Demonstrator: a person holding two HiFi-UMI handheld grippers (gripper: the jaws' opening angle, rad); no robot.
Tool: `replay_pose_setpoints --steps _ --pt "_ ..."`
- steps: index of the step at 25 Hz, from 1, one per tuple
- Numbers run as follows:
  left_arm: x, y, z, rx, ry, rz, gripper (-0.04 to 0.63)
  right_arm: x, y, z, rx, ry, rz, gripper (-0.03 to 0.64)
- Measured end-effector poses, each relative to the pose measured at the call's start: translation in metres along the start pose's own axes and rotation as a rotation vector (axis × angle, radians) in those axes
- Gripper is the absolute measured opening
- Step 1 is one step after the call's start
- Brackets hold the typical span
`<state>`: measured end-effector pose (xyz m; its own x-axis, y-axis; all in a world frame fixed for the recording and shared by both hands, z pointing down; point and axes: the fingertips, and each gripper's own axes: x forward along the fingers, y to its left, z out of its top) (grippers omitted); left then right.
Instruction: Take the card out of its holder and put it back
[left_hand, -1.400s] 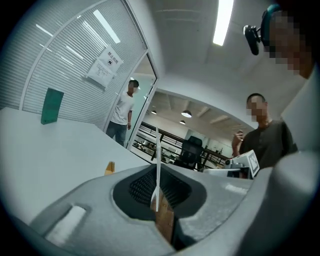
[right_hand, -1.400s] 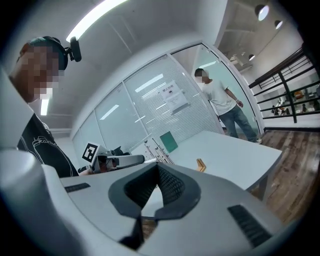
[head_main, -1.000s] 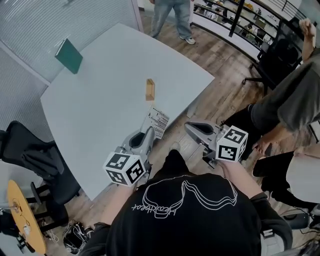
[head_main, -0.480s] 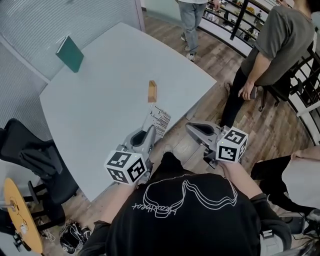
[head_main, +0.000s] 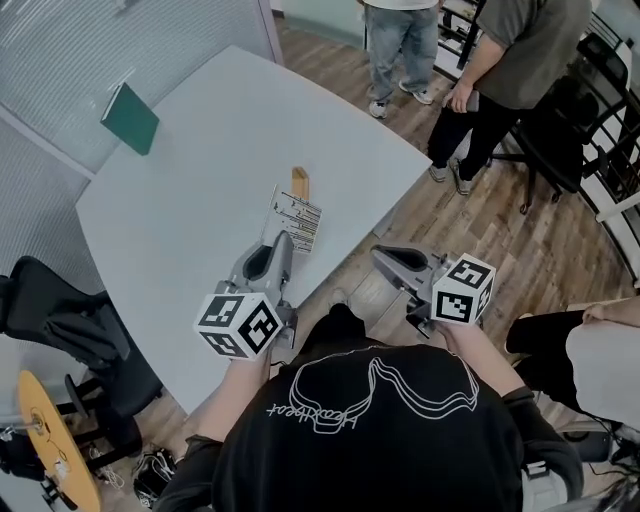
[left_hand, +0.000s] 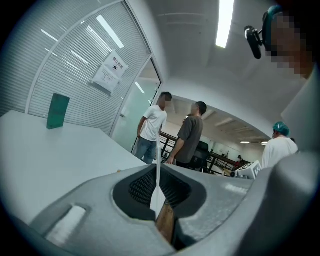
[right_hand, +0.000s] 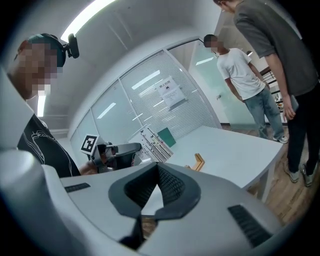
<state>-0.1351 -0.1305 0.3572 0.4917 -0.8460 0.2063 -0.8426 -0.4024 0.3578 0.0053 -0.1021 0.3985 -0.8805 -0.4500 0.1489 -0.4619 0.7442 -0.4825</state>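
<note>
- The left hand-held gripper (head_main: 283, 243) is clenched on the card (head_main: 297, 220). Its own view shows the card edge-on, pinched by its lower end between the pads, with the rest sticking out past the tips.
- The card is up in the air over the surface (head_main: 190, 190), printed face tilted toward the head camera. The right gripper view shows it clear of the wood, not seated.
- Here's the relation that matters: the wooden holder (head_main: 300, 183) sits on the surface just beyond the card, dead ahead of the left jaws and a touch to the right.
- The holder's long axis runs away from the person, roughly in line with the way the left hand-held gripper points.
- I'd judge the return needs only a short push forward and down, with the card's free edge lined up along the holder's length.
- The left arm is by far the nearer, reaching over the near edge of the surface with its jaws angled forward.
- The right hand-held gripper (head_main: 385, 258) hangs off the edge, over the floor, well apart from the holder. Its jaws are closed together on nothing.
</note>
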Motion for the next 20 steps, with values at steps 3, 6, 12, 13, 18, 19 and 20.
replay_pose_setpoints --steps 3,6,12,13,18,19,20 --pt "0.008 0.010 0.012 -0.001 -0.028 0.033 0.025 0.001 -0.006 0.002 0.009 -0.008 0.000 0.006" --pt "0.020 0.022 0.022 0.000 -0.043 0.065 0.025 0.004 -0.015 0.004 0.025 -0.012 -0.003 0.006" --pt "0.044 0.044 0.031 -0.007 -0.047 0.128 0.025 0.008 -0.032 0.009 0.057 -0.012 -0.013 0.006" --pt "0.050 0.047 0.032 -0.010 -0.046 0.138 0.025 0.008 -0.035 0.009 0.064 -0.007 -0.016 0.006" --pt "0.091 0.076 0.032 -0.031 -0.029 0.195 0.025 0.020 -0.068 0.016 0.101 0.018 -0.030 0.006" --pt "0.096 0.082 0.031 -0.036 -0.026 0.204 0.025 0.023 -0.072 0.016 0.107 0.018 -0.030 0.006" --pt "0.100 0.088 0.030 -0.040 -0.024 0.213 0.025 0.026 -0.075 0.016 0.113 0.015 -0.029 0.006"
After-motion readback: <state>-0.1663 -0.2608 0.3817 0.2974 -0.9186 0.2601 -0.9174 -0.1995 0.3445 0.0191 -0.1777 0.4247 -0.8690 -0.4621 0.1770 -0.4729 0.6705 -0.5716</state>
